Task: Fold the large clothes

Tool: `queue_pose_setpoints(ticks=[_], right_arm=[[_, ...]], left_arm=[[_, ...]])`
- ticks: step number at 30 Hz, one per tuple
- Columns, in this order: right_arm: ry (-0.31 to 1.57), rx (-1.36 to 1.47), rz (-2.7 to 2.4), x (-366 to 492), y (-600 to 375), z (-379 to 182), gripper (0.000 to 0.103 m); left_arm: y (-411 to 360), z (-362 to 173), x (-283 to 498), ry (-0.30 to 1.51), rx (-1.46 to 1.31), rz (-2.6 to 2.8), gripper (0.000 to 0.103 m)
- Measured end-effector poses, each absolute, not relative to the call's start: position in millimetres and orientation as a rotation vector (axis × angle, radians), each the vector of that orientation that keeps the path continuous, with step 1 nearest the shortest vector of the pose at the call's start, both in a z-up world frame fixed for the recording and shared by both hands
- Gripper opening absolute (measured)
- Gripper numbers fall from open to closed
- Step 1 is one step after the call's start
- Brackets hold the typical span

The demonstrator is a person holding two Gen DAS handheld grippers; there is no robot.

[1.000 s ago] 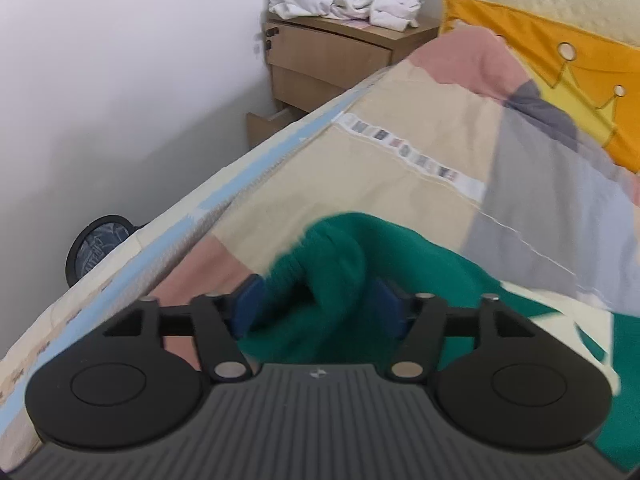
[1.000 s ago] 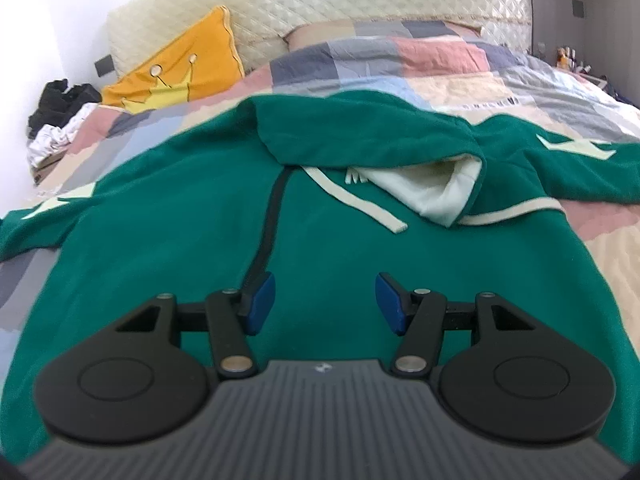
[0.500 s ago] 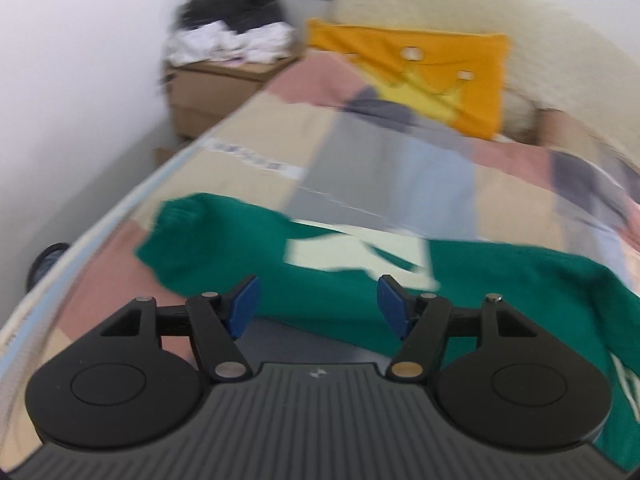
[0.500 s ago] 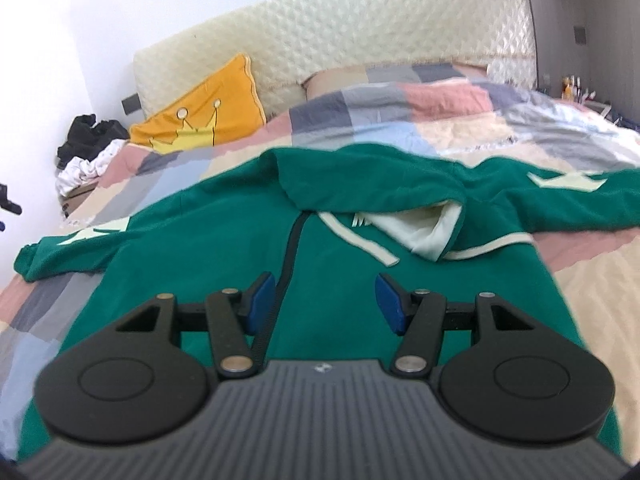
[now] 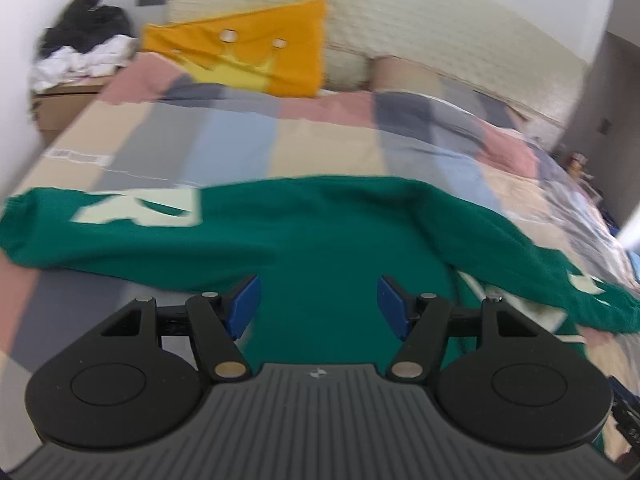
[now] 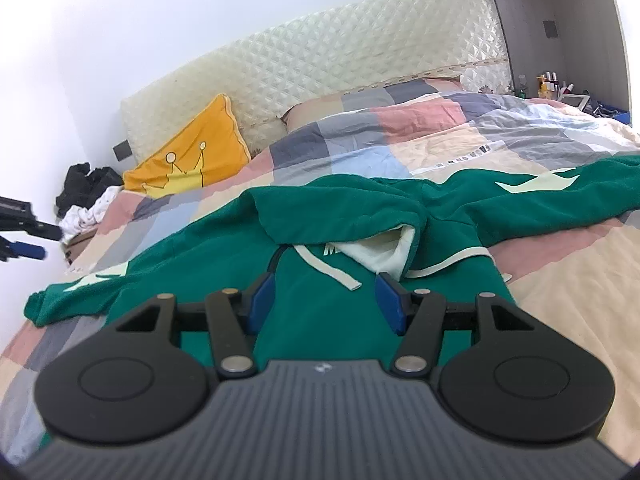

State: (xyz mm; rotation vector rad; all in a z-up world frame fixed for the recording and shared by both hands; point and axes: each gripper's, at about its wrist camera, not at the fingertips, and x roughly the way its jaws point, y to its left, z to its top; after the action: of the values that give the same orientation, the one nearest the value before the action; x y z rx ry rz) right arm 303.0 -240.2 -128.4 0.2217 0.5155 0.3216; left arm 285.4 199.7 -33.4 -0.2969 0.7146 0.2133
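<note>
On the patchwork bed (image 6: 520, 148), the green hoodie (image 6: 320, 320) lies spread, sleeves reaching toward both side edges. The left gripper (image 5: 318, 306) and right gripper (image 6: 324, 300) hover above it, jaws apart, empty.

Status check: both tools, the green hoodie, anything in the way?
Left tool open, empty. Right tool open, empty. Green hoodie spread flat on the bed, sleeves out, unfolded. Nothing blocking it.
</note>
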Motion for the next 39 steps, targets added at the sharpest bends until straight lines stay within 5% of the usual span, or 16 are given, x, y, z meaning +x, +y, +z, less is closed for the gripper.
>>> queue_pose_setpoints(ticks=[12, 37, 39], right_arm=[[0.528, 0.269, 0.261, 362.2, -267.1, -143.0, 0.06], [0.636, 0.179, 0.307, 491.1, -246.1, -214.0, 0.059], [0.643, 0.183, 0.306, 495.0, -245.1, -213.3, 0.041]], left_arm=[[85.4, -86.4, 362.3, 0.754, -0.351, 0.072, 0.07], [119.8, -206.9, 564.8, 0.719, -0.783, -0.118, 0.079], [114.1, -202.2, 566.7, 0.715, -0.794, -0.153, 0.079]])
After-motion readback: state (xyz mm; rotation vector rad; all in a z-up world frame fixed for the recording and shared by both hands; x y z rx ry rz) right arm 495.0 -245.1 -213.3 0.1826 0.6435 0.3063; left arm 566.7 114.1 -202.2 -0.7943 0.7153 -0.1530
